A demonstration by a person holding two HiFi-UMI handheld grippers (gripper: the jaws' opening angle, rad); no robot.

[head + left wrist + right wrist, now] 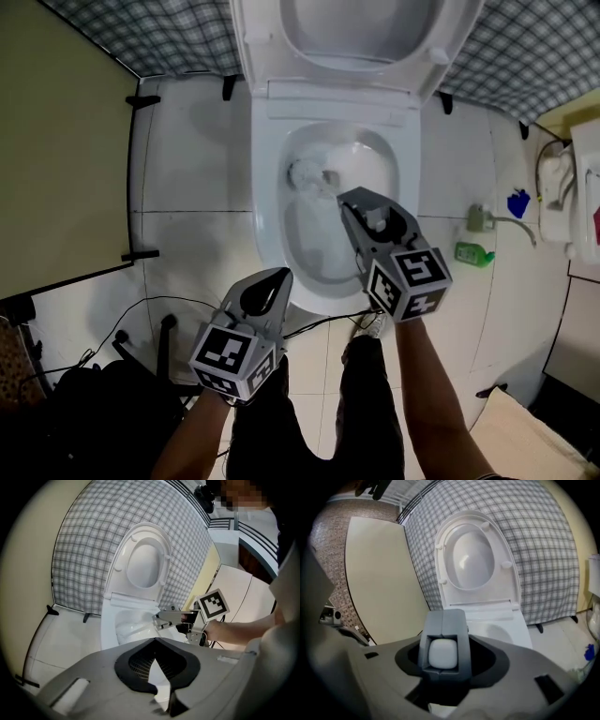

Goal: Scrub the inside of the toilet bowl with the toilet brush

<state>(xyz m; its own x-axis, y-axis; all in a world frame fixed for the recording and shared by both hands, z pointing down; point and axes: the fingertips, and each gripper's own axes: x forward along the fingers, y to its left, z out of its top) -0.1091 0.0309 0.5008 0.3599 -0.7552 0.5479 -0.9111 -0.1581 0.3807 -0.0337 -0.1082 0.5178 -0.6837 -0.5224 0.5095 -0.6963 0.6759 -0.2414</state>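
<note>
Dark trousers [366, 422] and a pale shoe [372, 325] filled the bottom of our head view, and our bare forearms [427, 394] reached forward above them. Nearest us hung the left claw [274, 281], low in front of the toilet, over the white floor tiles [187, 197]. In its own view the jaws were drawn close together, with only a thin wedge of light between them, and they held nothing. Black cables [131, 319] trailed over the tiles to its left.

Further on, the right claw [352, 206] reached over the front right of the toilet bowl [266, 220], pointing down and leftward into it. Its jaws were clamped on the white handle of the toilet brush [305, 173]. In the right gripper view the rounded end of the handle sat squarely between the two grey fingers [462, 648]. The brush head lay inside the bowl, at the upper left of the basin, close against the inner wall.

To the right of the toilet a green bottle [473, 253] sat on the tiles, with a small blue thing [517, 202] beyond it. Behind the bowl the seat and lid [337, 42] stood raised together. Farthest off we saw a checked grey wall [141, 28] behind the toilet and a plain cream panel [56, 141] on the left.
</note>
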